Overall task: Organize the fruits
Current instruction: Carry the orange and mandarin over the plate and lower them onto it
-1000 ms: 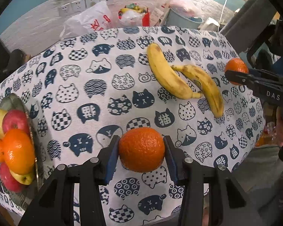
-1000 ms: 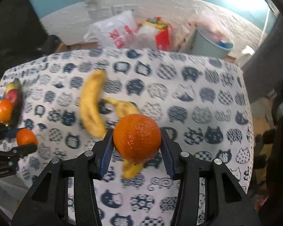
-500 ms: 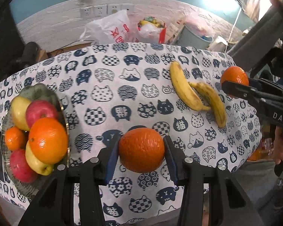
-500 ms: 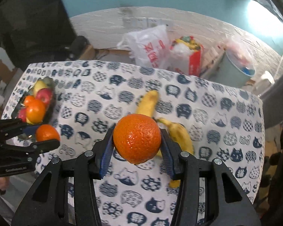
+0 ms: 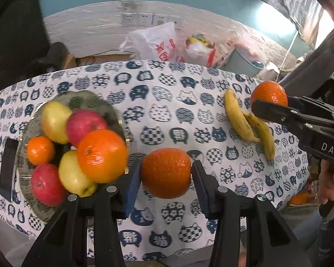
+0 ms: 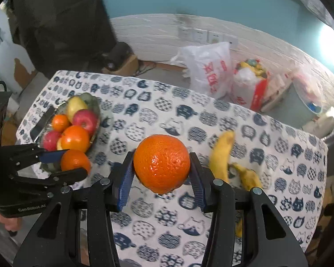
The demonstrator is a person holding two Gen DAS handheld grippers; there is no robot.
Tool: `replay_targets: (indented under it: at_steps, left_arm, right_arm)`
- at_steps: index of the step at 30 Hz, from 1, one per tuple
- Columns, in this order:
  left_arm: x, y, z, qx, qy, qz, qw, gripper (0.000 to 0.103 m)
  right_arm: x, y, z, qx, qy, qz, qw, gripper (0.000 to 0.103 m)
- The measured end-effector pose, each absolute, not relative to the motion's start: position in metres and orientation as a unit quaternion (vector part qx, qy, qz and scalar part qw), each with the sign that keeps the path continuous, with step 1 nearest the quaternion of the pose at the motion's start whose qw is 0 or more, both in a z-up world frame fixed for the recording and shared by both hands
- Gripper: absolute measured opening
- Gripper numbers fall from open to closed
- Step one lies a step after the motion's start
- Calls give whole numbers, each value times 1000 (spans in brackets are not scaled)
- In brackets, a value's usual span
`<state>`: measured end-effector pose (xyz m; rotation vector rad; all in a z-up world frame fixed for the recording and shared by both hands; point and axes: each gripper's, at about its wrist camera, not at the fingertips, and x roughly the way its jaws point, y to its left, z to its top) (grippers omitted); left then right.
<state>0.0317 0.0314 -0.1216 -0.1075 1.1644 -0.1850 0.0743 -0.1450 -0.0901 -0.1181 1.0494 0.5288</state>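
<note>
My left gripper (image 5: 166,173) is shut on an orange (image 5: 166,171) and holds it above the table, just right of the glass fruit plate (image 5: 93,99). The plate holds apples and oranges, with a big orange (image 5: 102,155) on top. My right gripper (image 6: 161,166) is shut on another orange (image 6: 161,162), above the table's middle. Two bananas (image 5: 238,120) lie on the cloth at the right, also in the right wrist view (image 6: 221,155). The left gripper with its orange (image 6: 75,161) shows by the plate (image 6: 95,104) in the right wrist view.
A cat-print cloth (image 5: 158,102) covers the table. A dark phone (image 5: 7,166) lies left of the plate. Beyond the far edge on the floor are a white plastic bag (image 5: 153,42), a red bag (image 5: 200,49) and a grey bucket (image 5: 245,62).
Both grippers have risen and pulled back with their oranges. The left one has swung left, so the fruit plate is now close beside its orange.
</note>
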Motion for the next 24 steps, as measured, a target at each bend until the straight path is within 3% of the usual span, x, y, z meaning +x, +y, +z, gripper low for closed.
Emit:
replay_targets:
  at_steps: [24]
  left_arm:
    - [17,146,-120,-127,528,3,839,47]
  right_arm:
    - [72,-19,-91,-97,489,325,804,47]
